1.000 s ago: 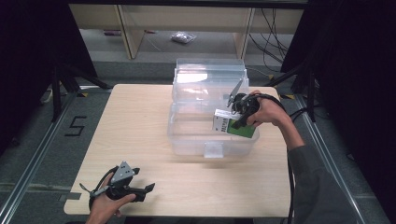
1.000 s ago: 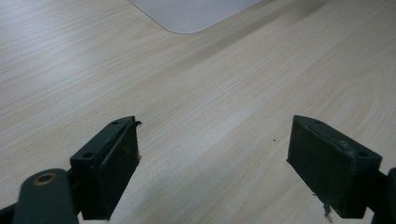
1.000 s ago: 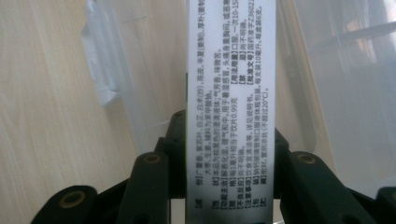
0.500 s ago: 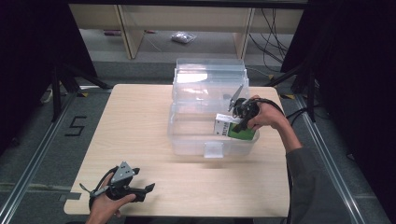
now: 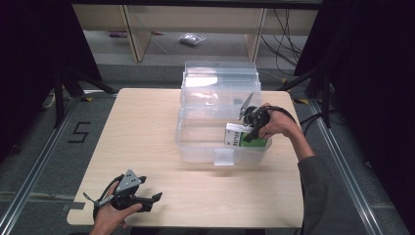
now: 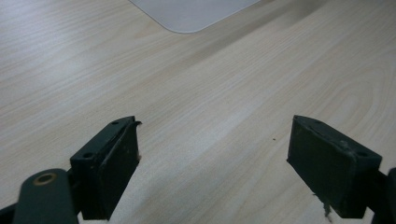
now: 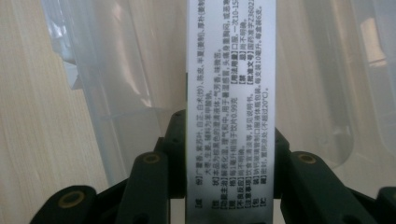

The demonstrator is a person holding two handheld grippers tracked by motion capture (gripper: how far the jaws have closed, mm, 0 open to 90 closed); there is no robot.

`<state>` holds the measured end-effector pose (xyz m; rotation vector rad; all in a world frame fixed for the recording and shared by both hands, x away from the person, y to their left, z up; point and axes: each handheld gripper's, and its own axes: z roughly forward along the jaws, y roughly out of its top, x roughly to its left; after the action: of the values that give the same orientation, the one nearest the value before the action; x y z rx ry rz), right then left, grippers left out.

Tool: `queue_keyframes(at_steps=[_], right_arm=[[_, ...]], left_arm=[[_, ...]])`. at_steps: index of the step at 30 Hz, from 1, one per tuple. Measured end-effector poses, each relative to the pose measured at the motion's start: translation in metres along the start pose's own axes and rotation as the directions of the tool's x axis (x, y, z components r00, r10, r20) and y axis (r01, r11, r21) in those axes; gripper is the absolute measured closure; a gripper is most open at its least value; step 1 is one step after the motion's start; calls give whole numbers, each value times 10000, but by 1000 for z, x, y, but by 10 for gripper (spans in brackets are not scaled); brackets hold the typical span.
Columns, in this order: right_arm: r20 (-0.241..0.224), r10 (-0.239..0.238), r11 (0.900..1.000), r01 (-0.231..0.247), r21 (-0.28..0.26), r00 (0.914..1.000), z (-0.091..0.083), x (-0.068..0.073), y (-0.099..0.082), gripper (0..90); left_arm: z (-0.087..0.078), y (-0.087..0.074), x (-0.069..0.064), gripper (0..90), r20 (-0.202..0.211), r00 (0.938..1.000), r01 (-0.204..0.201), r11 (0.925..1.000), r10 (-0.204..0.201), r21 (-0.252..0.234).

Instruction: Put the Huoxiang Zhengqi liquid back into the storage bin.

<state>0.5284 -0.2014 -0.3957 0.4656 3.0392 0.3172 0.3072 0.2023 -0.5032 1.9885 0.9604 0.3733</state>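
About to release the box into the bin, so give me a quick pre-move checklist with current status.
1. Right gripper clamped on the green-and-white box: ok; the jaws press both sides in the right gripper view.
2. Box inside the clear plastic bin: ok.
3. Box resting on the bin floor: cannot tell.
4. Bin lid open and out of the way: ok.
5. Left gripper open, empty, apart from the bin: ok.
6. Bin fully on the table: ok.

Pale wood-grain worktop (image 5: 147, 127), rounded corners. Clear plastic bin (image 5: 195, 139) stands on it right of centre, open lid reaching far edge. Left tool (image 5: 157, 198) rests near front-left corner, jaws apart. Remaining surface bare.
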Motion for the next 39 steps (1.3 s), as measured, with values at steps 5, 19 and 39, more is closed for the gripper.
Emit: queue_keyframes(at_steps=[5, 19, 39], right_arm=[[-70, -295, 9995, 295, 57, 9995, 7, -2, -3, 643], [-543, -702, 9975, 696, -137, 9961, 16, -1, -2, 622], [203, 1685, 9512, -1571, -2654, 9855, -43, 12, -12, 364]], left_arm=[[-1, 0, 1, 158, -10, 9998, -203, 9996, 204, 184], [0, 0, 0, 158, -25, 10000, 26, 10000, -26, -27], [-1, 1, 1, 158, 4, 10000, -94, 9999, 94, 108]])
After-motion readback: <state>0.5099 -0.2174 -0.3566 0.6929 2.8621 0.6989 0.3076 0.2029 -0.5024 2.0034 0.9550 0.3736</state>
